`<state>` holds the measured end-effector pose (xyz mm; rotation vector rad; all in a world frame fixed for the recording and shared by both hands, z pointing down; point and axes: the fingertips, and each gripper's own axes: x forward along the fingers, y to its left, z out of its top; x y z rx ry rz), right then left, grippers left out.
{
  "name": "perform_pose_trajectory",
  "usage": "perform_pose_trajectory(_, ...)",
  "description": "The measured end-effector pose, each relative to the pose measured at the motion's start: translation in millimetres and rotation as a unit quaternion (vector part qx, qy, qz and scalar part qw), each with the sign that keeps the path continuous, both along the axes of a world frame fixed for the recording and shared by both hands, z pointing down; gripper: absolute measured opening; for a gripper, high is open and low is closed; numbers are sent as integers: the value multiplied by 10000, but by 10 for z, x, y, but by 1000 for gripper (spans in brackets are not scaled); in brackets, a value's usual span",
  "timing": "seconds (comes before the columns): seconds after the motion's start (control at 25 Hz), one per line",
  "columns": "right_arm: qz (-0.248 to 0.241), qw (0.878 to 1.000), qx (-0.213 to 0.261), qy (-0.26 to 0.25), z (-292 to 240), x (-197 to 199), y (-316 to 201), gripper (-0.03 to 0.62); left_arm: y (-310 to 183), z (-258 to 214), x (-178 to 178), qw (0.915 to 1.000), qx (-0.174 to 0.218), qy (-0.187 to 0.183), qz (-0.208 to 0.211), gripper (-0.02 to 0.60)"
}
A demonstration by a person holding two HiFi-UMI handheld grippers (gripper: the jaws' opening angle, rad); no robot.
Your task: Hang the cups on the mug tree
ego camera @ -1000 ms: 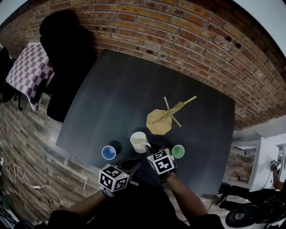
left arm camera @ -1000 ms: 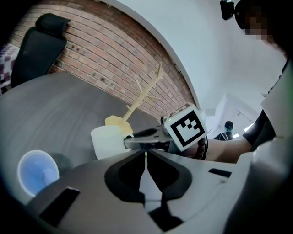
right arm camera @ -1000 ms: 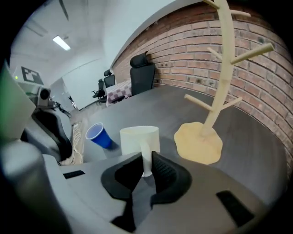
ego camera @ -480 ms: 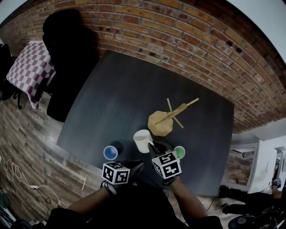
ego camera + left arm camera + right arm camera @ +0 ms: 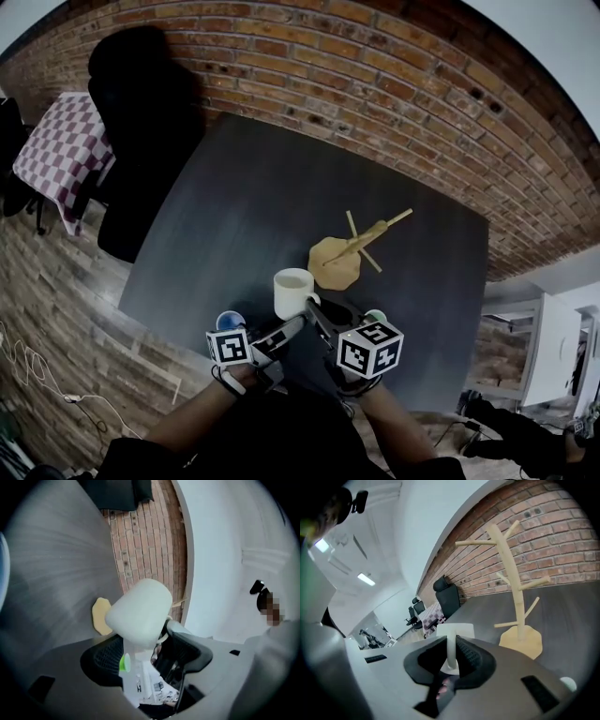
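The white cup (image 5: pixel 293 292) hangs above the dark table (image 5: pixel 244 206), and my right gripper (image 5: pixel 317 314) is shut on its handle (image 5: pixel 451 651). In the right gripper view the cup's body (image 5: pixel 455 630) shows just past the jaws. My left gripper (image 5: pixel 286 330) sits close under the cup with its jaws opening wide. In the left gripper view the cup (image 5: pixel 140 613) hangs just beyond the tips, and the pads do not press on it. The wooden mug tree (image 5: pixel 349 251) (image 5: pixel 518 588) stands bare behind. A blue cup (image 5: pixel 228 320) and a green cup (image 5: pixel 375 316) stand near the front edge.
A brick wall (image 5: pixel 394 75) runs along the table's far side. A black office chair (image 5: pixel 141 122) and a small table with a checked cloth (image 5: pixel 56 150) stand at the left. Cables (image 5: pixel 37 366) lie on the floor.
The white cup has left the table and risen in the right gripper. The left gripper has swung in under the cup and opened its jaws.
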<state>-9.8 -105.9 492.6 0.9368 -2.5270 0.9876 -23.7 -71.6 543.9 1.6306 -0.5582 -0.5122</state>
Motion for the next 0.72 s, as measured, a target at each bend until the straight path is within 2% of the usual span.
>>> perform_pose_trajectory(0.04, 88, 9997, -82, -192, -12, 6, -22, 63, -56, -52, -23, 9997, -11, 235, -84, 308)
perform_pose_trajectory(0.08, 187, 9988, -191, -400, -19, 13, -46, 61, -94, -92, -41, 9994, 39, 316, -110, 308)
perform_pose_trajectory(0.2, 436, 9934, -568, -894, 25, 36, -121, 61, -142, -56, -91, 9999, 81, -25, -77, 308)
perform_pose_trajectory(0.32, 528, 9906, -797, -980, 157, 51, -139, 60, -205, -6, -98, 9989, 300, -362, -27, 308)
perform_pose_trajectory(0.56, 883, 9821, -1124, -1225, 349, 147, -221, 60, -302, 136, -54, 9975, 206, -676, 18, 308)
perform_pose_trajectory(0.72, 1178, 9695, -1378, -1652, 421, 221, -340, 58, -425, 171, -14, 9953, 239, -931, 116, 308)
